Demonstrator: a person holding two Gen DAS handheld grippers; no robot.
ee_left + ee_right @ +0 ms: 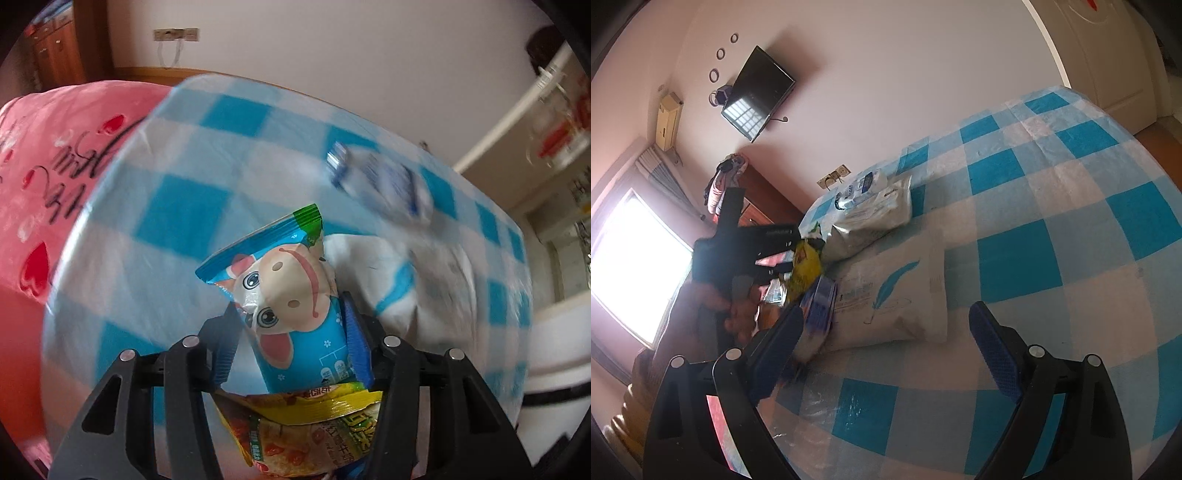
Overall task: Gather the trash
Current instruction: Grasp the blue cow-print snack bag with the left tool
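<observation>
On the checked bed [177, 206], between the left tool's [291, 332] pads: cow wrapper [291, 295], long axis running up and away along the fingers, tilted slightly left. Jaws narrowed onto its sides, both blue pads touching; reads as a pinch. Yellow wrapper [314, 435] lies under the wrapper's near end, below the jaws; cannot tell if it is caught too.

Beyond, up and right: white bag [399, 280], then a blurred water bottle [380, 184], lying across the view.

Right tool [890, 350] spread wide, nothing between the pads. Feather bag [897, 291] sits just ahead of it, long axis left to right; silver bag [864, 225] further back. Left tool [764, 240] visible at far left over the same pile.

Judgement: left hand holds the item; right hand is nearer the feather bag
</observation>
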